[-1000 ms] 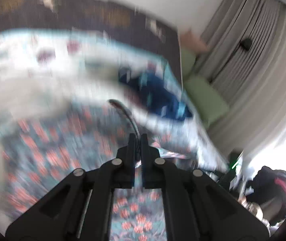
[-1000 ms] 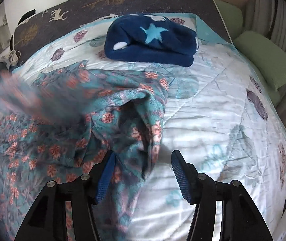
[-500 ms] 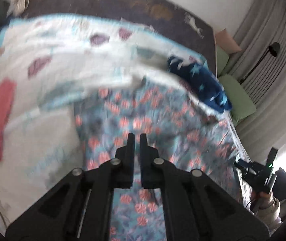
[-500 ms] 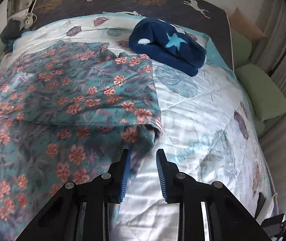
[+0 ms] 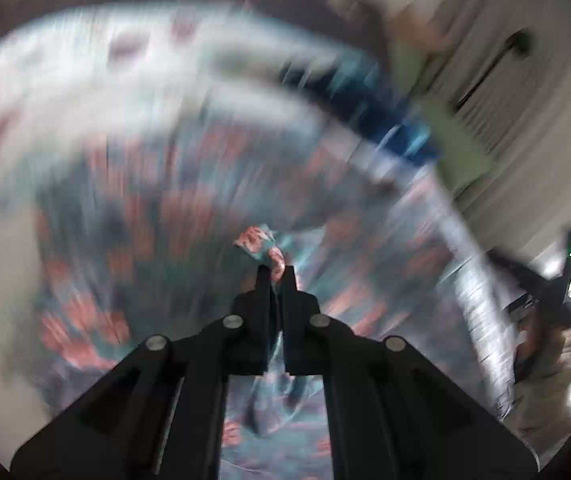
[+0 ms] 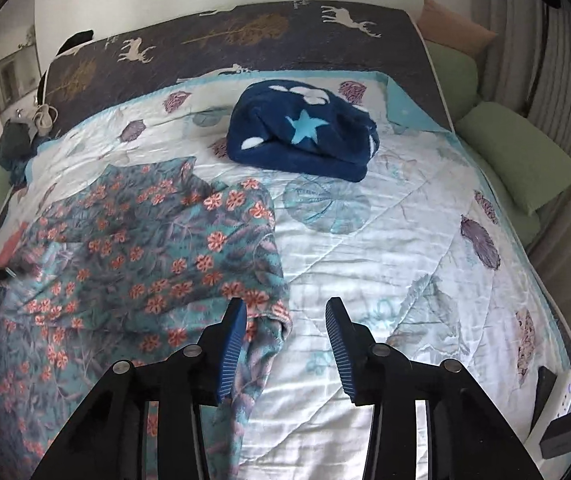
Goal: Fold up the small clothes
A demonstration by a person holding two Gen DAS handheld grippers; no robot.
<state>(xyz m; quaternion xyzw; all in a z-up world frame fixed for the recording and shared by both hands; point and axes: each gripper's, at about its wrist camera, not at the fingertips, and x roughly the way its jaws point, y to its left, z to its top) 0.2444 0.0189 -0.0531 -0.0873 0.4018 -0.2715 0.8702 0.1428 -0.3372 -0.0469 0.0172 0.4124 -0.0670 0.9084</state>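
**A:** What does your left wrist camera give you?

**B:** Your left gripper point(image 5: 276, 274) is pinched tight on a fold of the floral garment point(image 5: 259, 242); a tuft of the teal and coral cloth sticks up just past the tips. The rest of that view is smeared with blur. The garment spreads below and to both sides of the gripper, the navy blanket point(image 5: 389, 136) sits beyond it toward the upper right, and your other hand point(image 5: 541, 368) shows at the right edge, holding the other tool.

**A:** And the right wrist view?

**B:** Your right gripper point(image 6: 285, 322) has just been opening its jaws. They stand apart, and the blue pads point(image 6: 231, 346) press on nothing. A hanging edge of the floral garment point(image 6: 157, 264) lies between them, close to the left pad. The garment is spread left of the gripper across the white quilt point(image 6: 385, 248), partly doubled over itself. The navy star blanket point(image 6: 305, 136) lies folded beyond the garment, near the dark deer-print headboard cover point(image 6: 245, 36). Green cushions point(image 6: 517, 156) sit right of the quilt.
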